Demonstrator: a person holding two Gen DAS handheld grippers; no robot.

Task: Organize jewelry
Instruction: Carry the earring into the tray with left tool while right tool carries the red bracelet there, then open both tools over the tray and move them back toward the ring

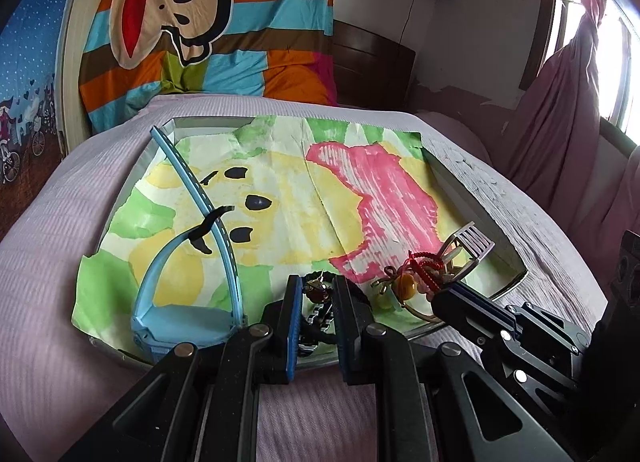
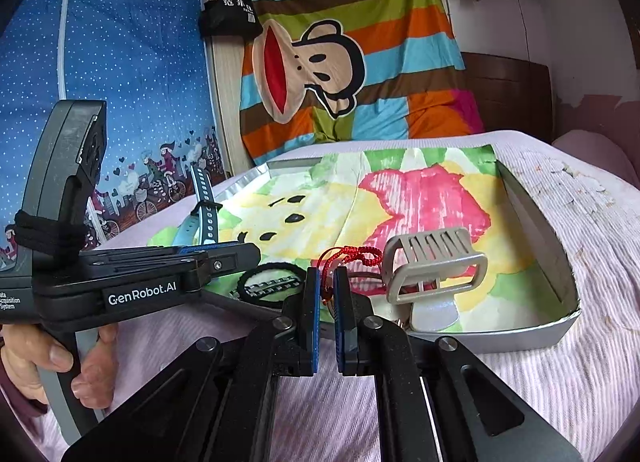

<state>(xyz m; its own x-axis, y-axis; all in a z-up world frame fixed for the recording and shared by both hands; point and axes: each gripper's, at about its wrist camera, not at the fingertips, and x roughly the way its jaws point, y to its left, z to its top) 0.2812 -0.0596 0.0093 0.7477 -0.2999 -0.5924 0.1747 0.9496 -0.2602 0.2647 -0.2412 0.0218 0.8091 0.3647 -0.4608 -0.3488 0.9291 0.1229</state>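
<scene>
on the pink bedspread (image 1: 60, 222), right hand-held gripper (image 2: 327, 282) pinches a red cord (image 2: 352, 252); left hand-held gripper (image 1: 318, 290) gapes.

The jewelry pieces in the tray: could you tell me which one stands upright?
The light-blue watch: its perforated strap rises upward, while the others lie flat.
</scene>
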